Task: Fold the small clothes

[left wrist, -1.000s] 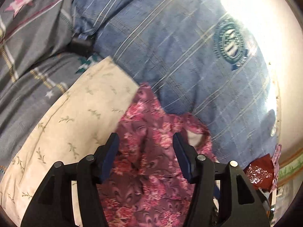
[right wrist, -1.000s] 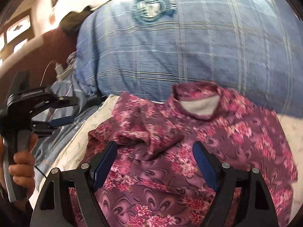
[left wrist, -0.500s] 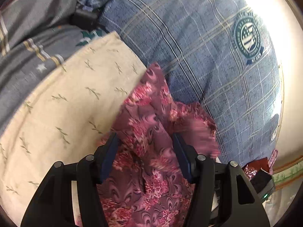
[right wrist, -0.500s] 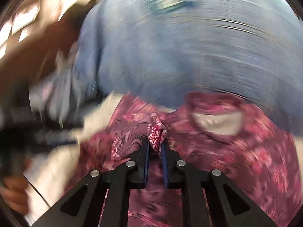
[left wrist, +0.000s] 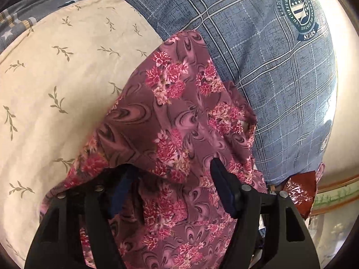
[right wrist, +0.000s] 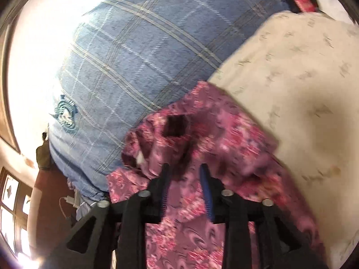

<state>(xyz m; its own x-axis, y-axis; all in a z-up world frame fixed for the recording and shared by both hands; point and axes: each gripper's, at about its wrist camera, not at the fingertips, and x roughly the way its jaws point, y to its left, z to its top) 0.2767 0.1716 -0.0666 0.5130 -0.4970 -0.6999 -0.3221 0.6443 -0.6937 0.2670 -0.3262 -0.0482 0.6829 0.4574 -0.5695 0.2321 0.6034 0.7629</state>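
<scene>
Left tool (left wrist: 172, 177): fingers wide apart, nothing clamped; a fold of the top (left wrist: 179, 123) draped over the left finger, the right finger (left wrist: 222, 186) bare and resting against the cloth. Right tool (right wrist: 185, 174): fingers parted a little way, with floral cloth (right wrist: 202, 139) bunched between and ahead of them; hard to tell through the blur whether the pads actually grip it. Purple-pink floral top lying rumpled on a cream pillow (left wrist: 67, 78) with a leaf print, its far edge up against a blue plaid pillow (left wrist: 269, 67). Round badge (left wrist: 300, 9) on the plaid pillow, marked "STARS". Grey starred bedding (left wrist: 20, 20) beyond the cream pillow. Shiny red wrapper (left wrist: 300, 190) just past the plaid pillow's lower corner.
</scene>
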